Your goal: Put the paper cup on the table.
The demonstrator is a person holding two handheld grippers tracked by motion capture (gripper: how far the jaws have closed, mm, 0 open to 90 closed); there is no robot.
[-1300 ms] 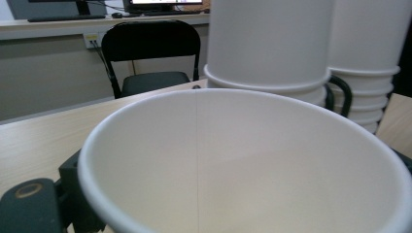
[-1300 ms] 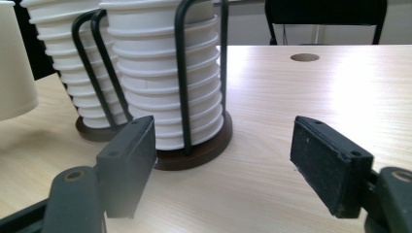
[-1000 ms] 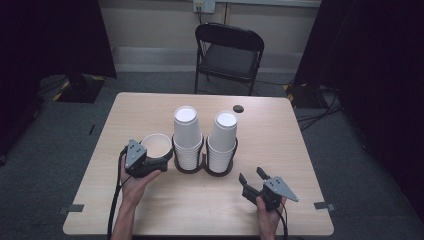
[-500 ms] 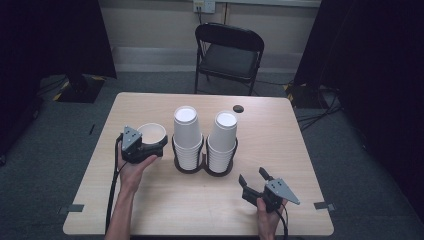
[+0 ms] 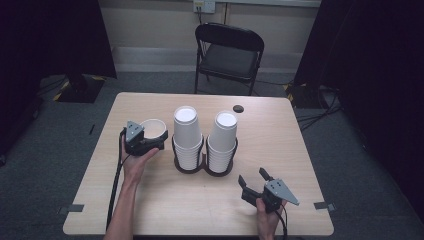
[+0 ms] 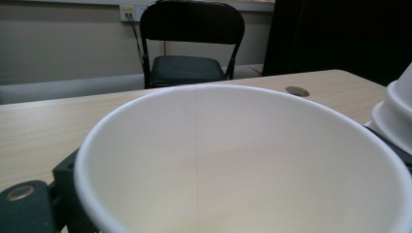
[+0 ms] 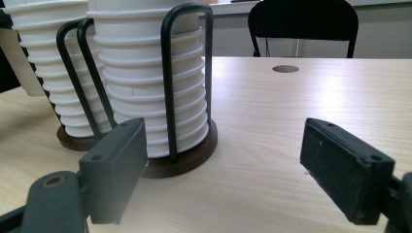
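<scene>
In the high view the left gripper (image 5: 152,141), at centre left of the frame, grips a single white paper cup (image 5: 153,128) by its side wall, mouth up, just left of the two stacks in the black wire cup holder (image 5: 204,167). Whether the cup's base rests on the table (image 5: 165,205) or hangs a little above it cannot be told. The left gripper view, looking across the cup's open rim (image 6: 243,160), shows the cup upright and close before the camera, with the jaws closed against it from either side; held that way, the cup keeps its shape and can be carried level, probably to be set apart from the stacks or returned to one. The left stack (image 5: 186,137) and the right stack (image 5: 221,142) sit upside down, bottoms uppermost, so the wire loops hold them steady while one is lifted off. At lower right of the high view the right gripper (image 5: 253,182) rests low over the table with its jaws spread wide and nothing between them; its own view looks between the two pads (image 7: 114,167) at the holder's dark round base (image 7: 180,160), seemingly ready to brace the holder.
</scene>
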